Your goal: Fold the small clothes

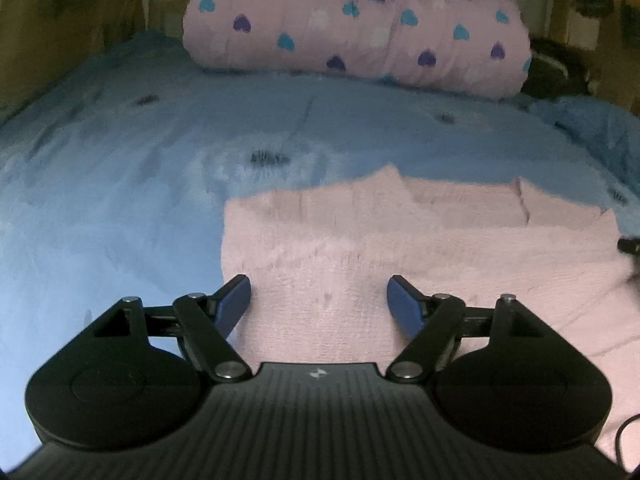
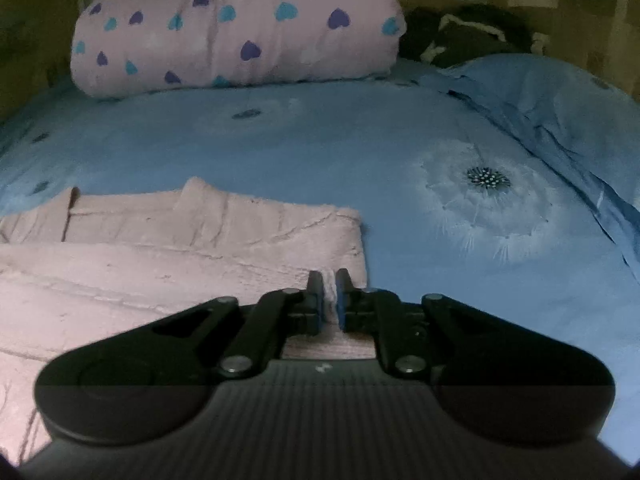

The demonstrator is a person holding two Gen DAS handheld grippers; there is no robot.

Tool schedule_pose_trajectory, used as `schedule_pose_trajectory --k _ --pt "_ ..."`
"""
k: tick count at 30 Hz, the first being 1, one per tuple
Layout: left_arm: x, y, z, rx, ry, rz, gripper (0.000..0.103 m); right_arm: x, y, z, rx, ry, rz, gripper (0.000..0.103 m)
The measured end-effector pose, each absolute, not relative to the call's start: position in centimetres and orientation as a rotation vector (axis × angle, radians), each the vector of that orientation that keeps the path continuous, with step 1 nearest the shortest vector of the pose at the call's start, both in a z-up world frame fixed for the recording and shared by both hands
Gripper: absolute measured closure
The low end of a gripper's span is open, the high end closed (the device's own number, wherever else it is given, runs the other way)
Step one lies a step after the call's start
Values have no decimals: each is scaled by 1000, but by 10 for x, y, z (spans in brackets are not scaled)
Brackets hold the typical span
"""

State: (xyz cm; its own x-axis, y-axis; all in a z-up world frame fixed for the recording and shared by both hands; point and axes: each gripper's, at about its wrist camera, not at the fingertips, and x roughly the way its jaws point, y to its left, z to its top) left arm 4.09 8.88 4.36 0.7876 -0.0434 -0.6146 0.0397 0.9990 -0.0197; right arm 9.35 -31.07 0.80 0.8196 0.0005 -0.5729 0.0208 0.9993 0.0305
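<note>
A pale pink knitted garment (image 1: 420,240) lies flat on the blue bedspread, partly folded, with its collar toward the far side. My left gripper (image 1: 319,286) is open over the garment's near left part, and its blue pads stand wide apart with only flat fabric beneath. In the right wrist view the same pink garment (image 2: 160,248) fills the lower left. My right gripper (image 2: 329,282) is shut on a pinch of its near right edge, a sliver of pink fabric showing between the pads.
The blue bedspread (image 2: 320,152) with a white dandelion print (image 2: 484,196) stretches right and behind. A rolled pink quilt with hearts (image 1: 352,24) lies along the far side. Dark clothing (image 2: 464,36) sits at the back right, and a blue pillow (image 2: 560,96) lies beside it.
</note>
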Motion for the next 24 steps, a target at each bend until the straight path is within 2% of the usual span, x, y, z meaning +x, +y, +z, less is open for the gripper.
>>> schedule_pose_trajectory --k 2,4,7,11,16,24 --pt "41 95 54 -35 625 -48 23 91 -309 14 0 610 -14 81" --pt "45 100 59 -53 625 -41 23 81 -309 26 -34 574 -34 67" --pt "55 99 53 -9 663 -2 23 66 -317 45 -39 516 -40 55" --pt "60 105 33 -13 684 15 23 54 -341 55 103 569 -56 55" --pt "65 112 34 -60 688 24 23 48 -358 34 322 669 -7 55" --pt "63 109 35 -74 692 35 23 68 -369 6 468 681 16 53"
